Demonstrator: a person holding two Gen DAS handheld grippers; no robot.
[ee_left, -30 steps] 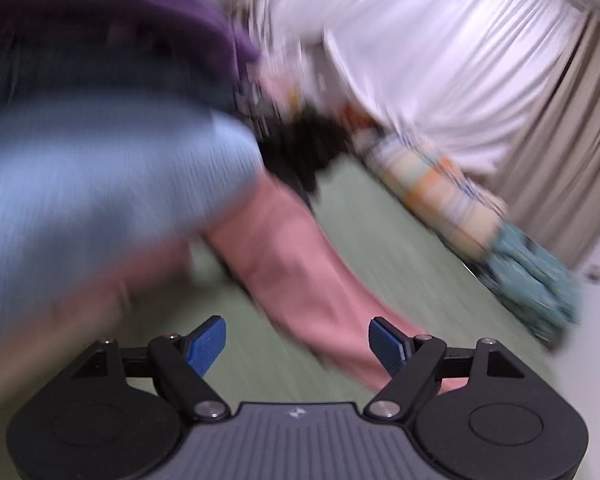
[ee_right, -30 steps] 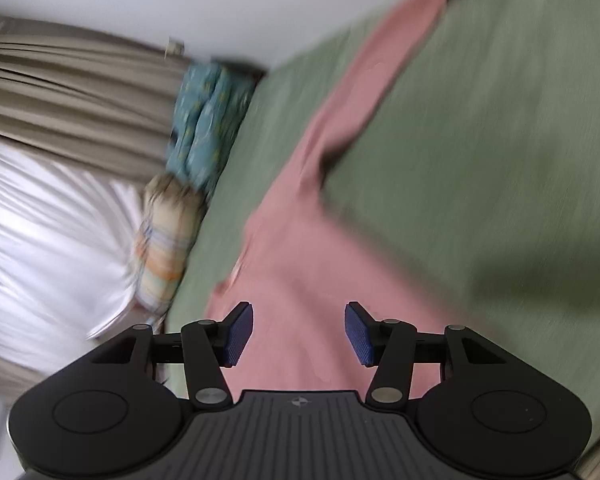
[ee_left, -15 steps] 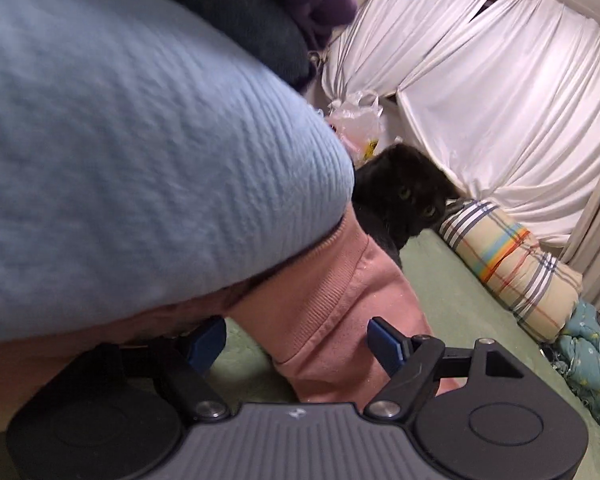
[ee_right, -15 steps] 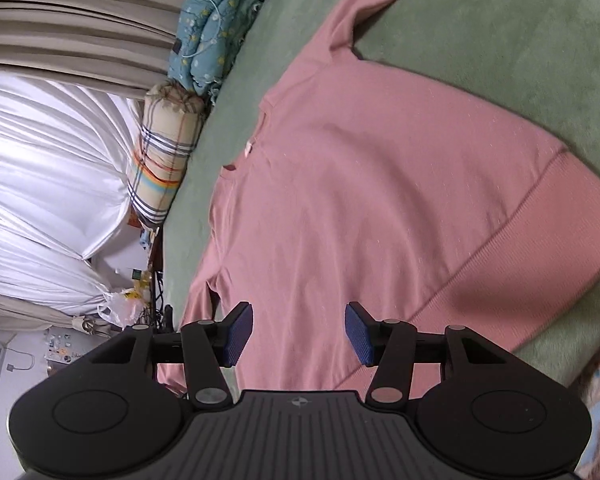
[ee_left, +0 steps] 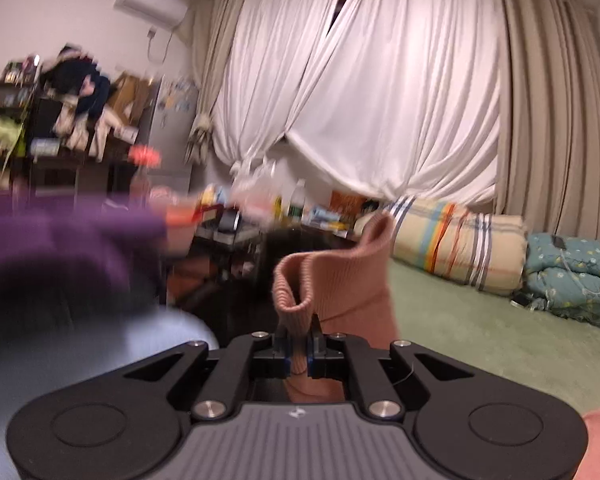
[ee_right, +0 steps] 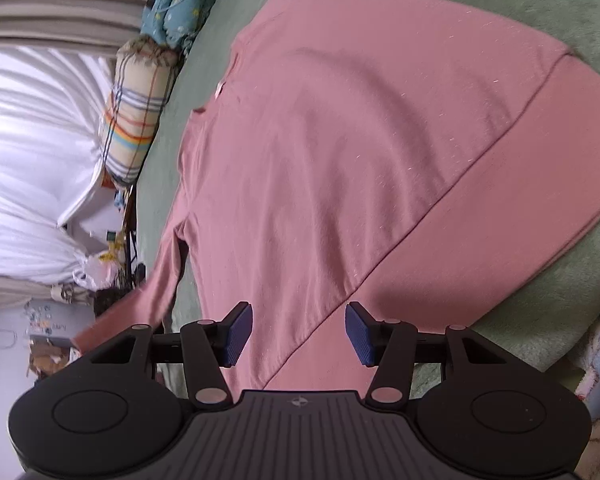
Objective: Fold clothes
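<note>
The left gripper has just closed, its jaws clamped on the ribbed cuff of the pink sweater, which stands up above the pads. The right gripper hangs with jaws apart and empty over the sweater's hem. The sweater lies spread flat on the green blanket; beside it, toward the white curtains, rest a striped rolled futon and a teal quilt.

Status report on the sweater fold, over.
Left claw shut on sleeve cuff, lifted. Right claw open over sweater, flat on green blanket. Nothing blocking.
</note>
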